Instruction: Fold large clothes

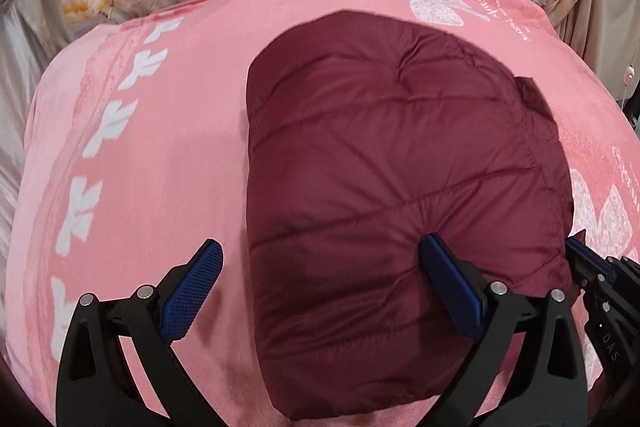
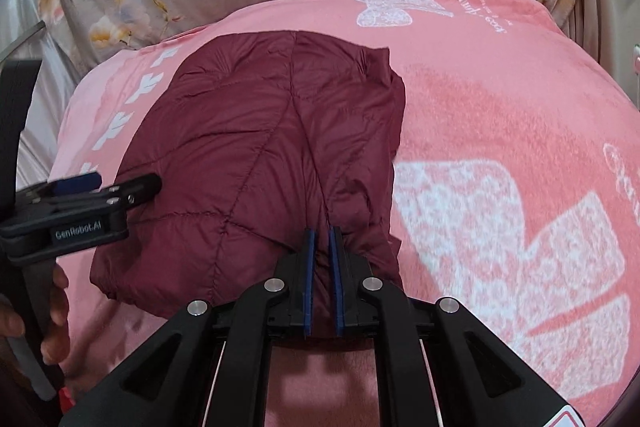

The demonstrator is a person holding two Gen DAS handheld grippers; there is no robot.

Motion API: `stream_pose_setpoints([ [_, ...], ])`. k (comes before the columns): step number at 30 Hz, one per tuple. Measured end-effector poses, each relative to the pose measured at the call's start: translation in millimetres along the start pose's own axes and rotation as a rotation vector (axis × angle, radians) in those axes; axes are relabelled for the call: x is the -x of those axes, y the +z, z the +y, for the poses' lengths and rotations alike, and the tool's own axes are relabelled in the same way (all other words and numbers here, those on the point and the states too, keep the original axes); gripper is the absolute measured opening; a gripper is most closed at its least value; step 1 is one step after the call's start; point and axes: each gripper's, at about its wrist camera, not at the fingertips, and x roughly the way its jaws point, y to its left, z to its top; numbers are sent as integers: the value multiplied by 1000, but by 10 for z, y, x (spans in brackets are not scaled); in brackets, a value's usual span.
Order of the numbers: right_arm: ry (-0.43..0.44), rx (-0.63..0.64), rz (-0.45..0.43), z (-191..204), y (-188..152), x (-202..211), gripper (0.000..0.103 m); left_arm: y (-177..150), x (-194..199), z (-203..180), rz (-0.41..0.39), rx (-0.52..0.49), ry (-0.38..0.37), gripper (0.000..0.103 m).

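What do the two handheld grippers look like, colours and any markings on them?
Both are black plastic with silver rivets and textured blue pads. The left gripper shows white "GenRobot.AI" lettering in the right camera; the right gripper shows "DAS" in the left camera.

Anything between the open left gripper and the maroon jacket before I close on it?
Nothing visible. The left gripper is open right over the maroon jacket; only jacket fabric and pink blanket show between its fingers. The right gripper already pinches the jacket's near edge.
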Motion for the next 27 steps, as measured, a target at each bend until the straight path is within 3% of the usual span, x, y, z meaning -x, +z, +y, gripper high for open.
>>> stream_pose_setpoints([
  [14, -28, 29, -41, 30, -182, -129, 8, -160, -87, -73, -6, 18, 49, 98],
  [24, -18, 22, -48, 32, -202, -141, 8, -187, -153, -89, -8, 30, 54, 98],
  [27, -4, 29, -33, 23, -166, -127, 8, -171, -155, -43, -2, 45, 25, 98],
])
